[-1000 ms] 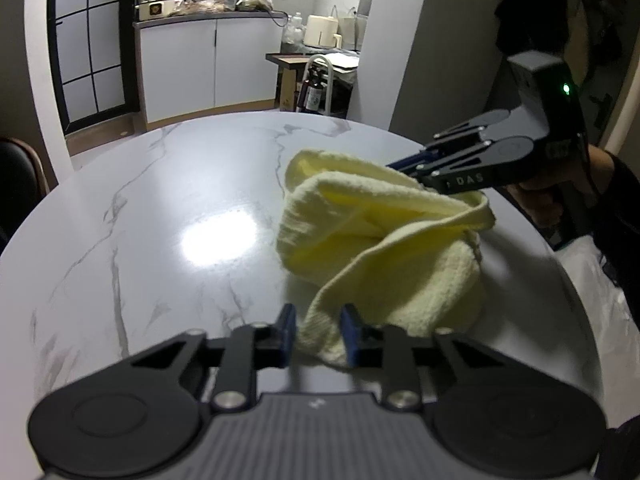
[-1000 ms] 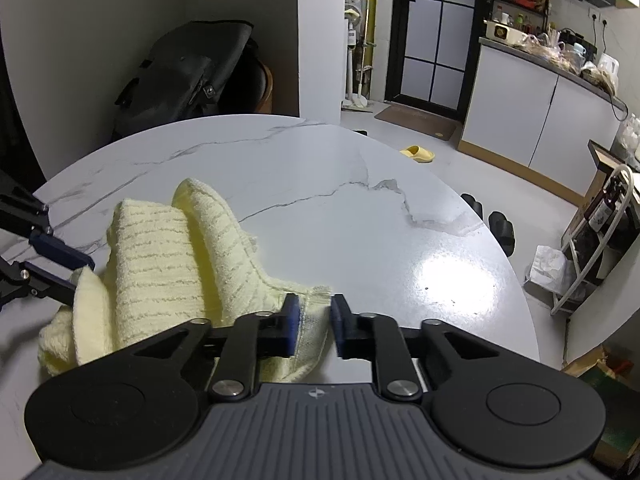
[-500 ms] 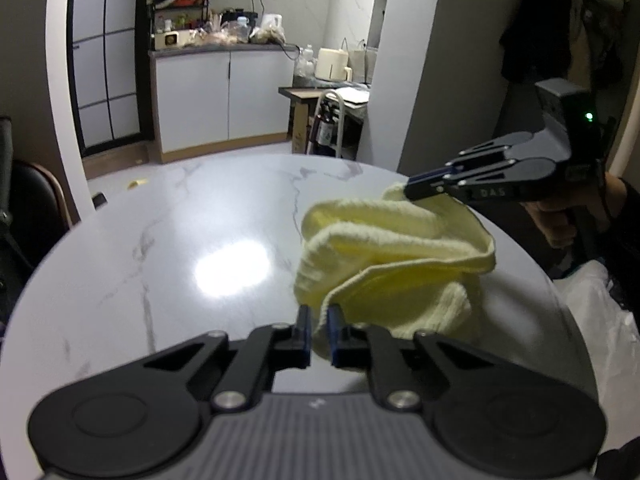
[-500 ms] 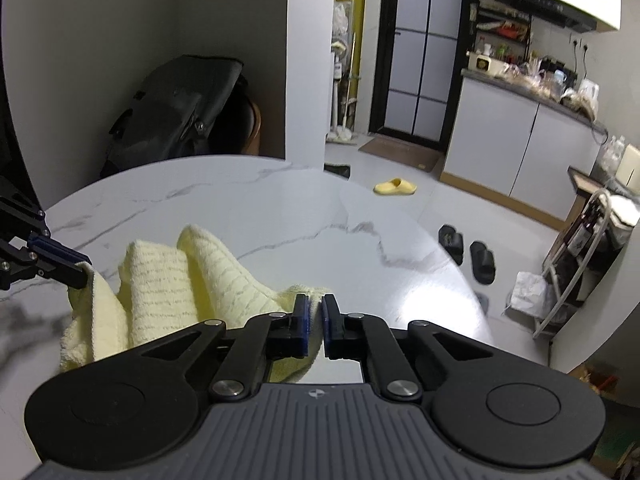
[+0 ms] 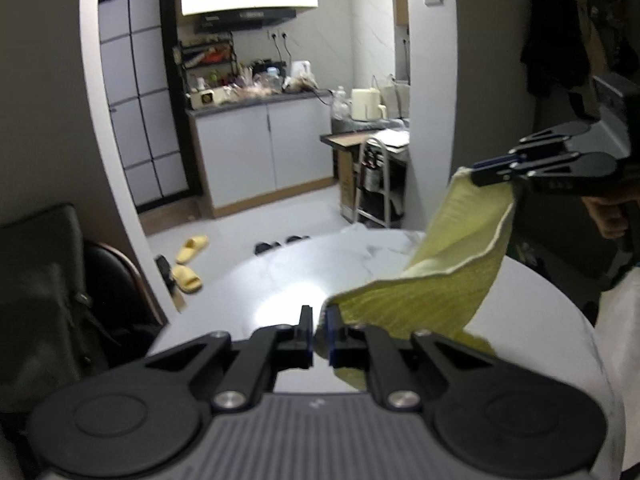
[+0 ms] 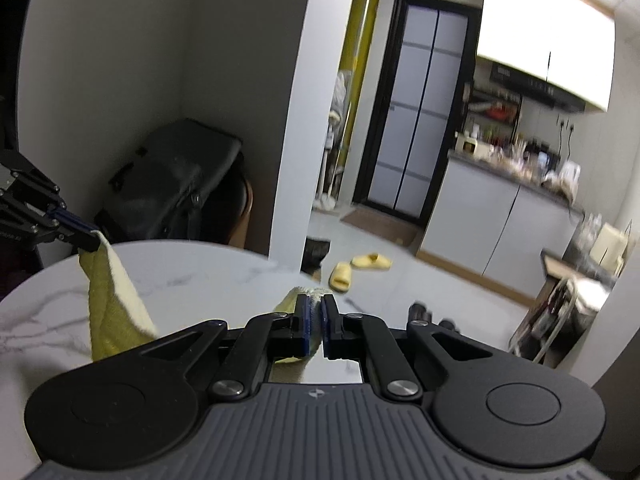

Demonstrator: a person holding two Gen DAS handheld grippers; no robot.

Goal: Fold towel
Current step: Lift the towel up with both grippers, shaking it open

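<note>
Above the table [image 5: 540,300], both grippers are raised and level. Left gripper [image 5: 319,334] pinches one corner of the towel [image 5: 436,288]; right gripper [image 6: 315,326] pinches another. Between them the yellow towel hangs slack over the marble top.

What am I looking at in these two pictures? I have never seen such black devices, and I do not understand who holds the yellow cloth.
No robot is here: a person holds one two-finger gripper in each hand, and each carries a wide-angle camera looking forward along its fingers. One picture comes from the left gripper, the other from the right gripper; each also shows the other gripper at its edge. The yellow thing is a towel. Both grippers are shut on it, each pinching one part of its edge, so it hangs between them above the round white marble table. Whether its lower part touches the table, I cannot tell. Behind is a kitchen, with yellow slippers on the floor.
</note>
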